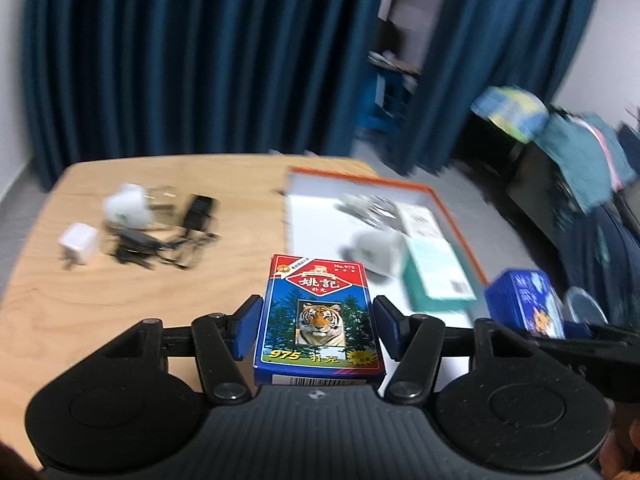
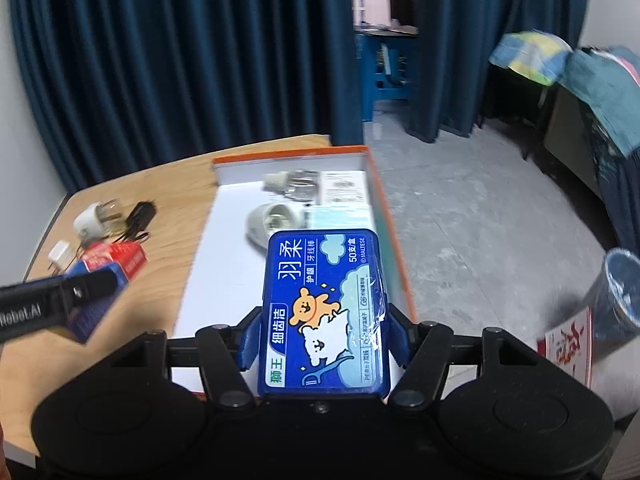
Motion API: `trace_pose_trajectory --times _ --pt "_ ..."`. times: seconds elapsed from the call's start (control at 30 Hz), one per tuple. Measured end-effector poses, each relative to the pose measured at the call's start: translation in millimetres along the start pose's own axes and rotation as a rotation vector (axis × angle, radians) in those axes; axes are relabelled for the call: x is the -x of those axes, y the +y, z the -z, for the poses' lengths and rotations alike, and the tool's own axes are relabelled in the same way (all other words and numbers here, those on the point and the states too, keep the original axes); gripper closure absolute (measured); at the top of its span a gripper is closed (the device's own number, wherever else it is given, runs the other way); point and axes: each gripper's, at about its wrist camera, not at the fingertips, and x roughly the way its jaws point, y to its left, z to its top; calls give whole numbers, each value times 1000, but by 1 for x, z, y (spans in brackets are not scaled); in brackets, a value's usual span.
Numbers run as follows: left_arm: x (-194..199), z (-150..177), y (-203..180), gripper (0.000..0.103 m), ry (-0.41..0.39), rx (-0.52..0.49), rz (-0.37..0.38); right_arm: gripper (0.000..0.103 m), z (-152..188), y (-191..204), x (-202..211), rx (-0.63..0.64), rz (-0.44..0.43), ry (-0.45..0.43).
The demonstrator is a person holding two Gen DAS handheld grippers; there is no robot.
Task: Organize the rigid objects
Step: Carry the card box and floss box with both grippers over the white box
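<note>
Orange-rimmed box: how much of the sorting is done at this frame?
Done: the orange-rimmed box already holds a white mug and some packets. In hand: the left gripper grips a playing-card box, the right gripper a blue floss-pick case. Left: a white charger, a plug and a black adapter on the table.

We've got the left gripper (image 1: 318, 326) clamped on a tiger card box (image 1: 318, 316) above the table's (image 1: 120, 300) near edge. White plugs (image 1: 78, 244) and black cables (image 1: 160, 240) sit toward the far left corner, orange-rimmed tray (image 1: 460, 224) along the right edge.
</note>
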Motion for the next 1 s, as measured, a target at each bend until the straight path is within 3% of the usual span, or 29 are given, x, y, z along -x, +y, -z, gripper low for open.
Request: trace_pose_trajectory --times 0.2,1.0 --pt "-16 -5 -25 42 0 -106 6 29 4 -15 -6 -41 -14 -12" --pt "-34 9 -35 42 17 -56 -28 29 5 -22 -45 18 -51 18"
